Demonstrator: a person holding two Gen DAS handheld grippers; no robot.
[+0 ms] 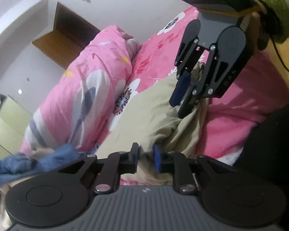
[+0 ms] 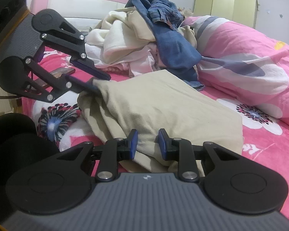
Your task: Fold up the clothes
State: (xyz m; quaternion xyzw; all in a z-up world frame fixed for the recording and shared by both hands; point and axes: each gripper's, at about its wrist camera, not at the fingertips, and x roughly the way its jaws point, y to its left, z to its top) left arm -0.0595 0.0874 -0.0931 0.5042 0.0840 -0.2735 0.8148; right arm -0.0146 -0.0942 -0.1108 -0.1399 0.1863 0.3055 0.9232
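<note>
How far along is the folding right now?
Early. Done: no folded stack shows in either view. In hand: the beige garment lies on the bed, the left gripper and right gripper each pinching it. Left: the heap of clothes behind it, jeans on top.

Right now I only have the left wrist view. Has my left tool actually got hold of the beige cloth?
Observer: Yes. Seen from the right wrist camera, the left tool is shut on one corner of the beige garment, which peaks up at that point.
Operator: Is anything near it that I could knock?
Observer: A phone lies on the pink sheet, right by that tool's fingers.
Operator: Where is the rest of the laundry?
Observer: It is heaped behind the garment, with jeans on top of cream and white clothes.
</note>
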